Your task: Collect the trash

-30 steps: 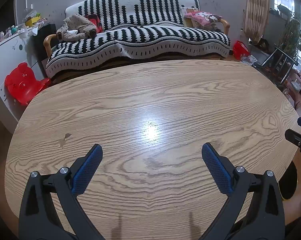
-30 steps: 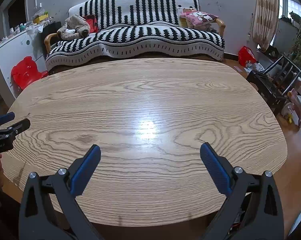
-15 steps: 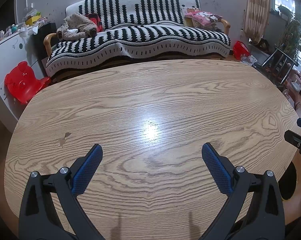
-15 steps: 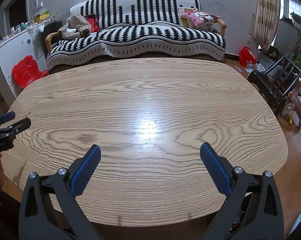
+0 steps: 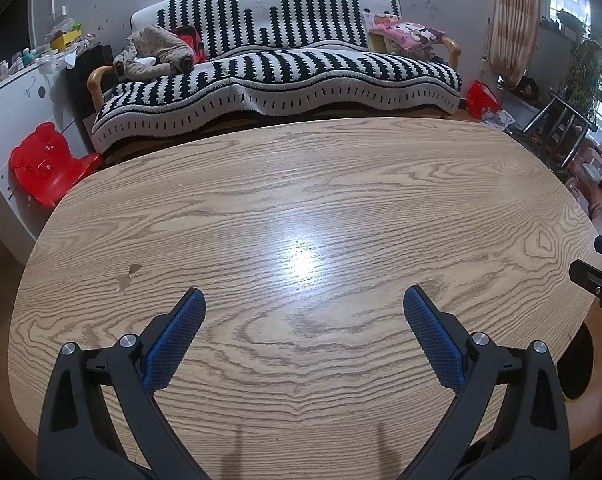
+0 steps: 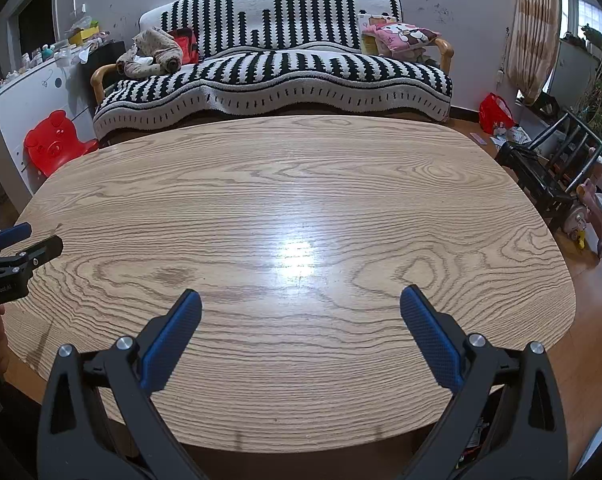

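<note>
I find the wooden table (image 5: 301,208) top open ahead of both spread grippers; the striped sofa (image 5: 277,76) stands beyond its far edge, black chair (image 6: 549,168) right.

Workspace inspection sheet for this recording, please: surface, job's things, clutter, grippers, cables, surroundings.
Surface: oval wooden table, glossy glare at centre, small chipped mark on its left part.
Job's things: nothing seen; no trash on the table.
Clutter: nothing seen on the table.
Grippers: left gripper and right gripper both open, above the near edge, holding nothing.
Cables: nothing seen.
Surroundings: striped sofa, red bear chair, red bag, dark metal chair.
</note>
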Demonstrator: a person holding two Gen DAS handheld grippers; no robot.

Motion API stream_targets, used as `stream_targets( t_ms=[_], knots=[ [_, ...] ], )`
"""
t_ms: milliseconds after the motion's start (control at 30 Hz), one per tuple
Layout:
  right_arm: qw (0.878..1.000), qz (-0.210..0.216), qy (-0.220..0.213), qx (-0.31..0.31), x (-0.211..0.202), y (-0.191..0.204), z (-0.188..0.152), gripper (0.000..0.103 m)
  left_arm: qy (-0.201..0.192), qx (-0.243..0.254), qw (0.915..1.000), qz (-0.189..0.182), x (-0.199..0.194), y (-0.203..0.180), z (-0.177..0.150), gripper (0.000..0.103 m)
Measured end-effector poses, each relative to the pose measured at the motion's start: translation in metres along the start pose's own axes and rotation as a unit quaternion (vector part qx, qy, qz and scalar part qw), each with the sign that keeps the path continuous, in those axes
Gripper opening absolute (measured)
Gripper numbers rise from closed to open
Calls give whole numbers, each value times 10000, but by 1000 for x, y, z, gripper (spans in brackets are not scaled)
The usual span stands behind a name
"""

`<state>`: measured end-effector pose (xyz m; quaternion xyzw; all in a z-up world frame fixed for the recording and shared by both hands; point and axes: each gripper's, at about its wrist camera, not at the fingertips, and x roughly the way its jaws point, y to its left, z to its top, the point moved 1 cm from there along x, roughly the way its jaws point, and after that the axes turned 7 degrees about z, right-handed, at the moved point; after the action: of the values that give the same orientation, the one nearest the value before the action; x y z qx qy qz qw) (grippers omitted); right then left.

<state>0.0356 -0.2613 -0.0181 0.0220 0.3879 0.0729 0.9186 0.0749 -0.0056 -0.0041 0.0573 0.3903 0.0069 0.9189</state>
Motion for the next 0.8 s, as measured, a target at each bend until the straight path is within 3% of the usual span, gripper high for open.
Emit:
stream_targets(
  t_ms=[800],
  knots=[
    [10000, -2, -2, 2, 0, 1, 0, 96, 28, -19, 10000, -5, 1, 0, -3, 96]
  ],
)
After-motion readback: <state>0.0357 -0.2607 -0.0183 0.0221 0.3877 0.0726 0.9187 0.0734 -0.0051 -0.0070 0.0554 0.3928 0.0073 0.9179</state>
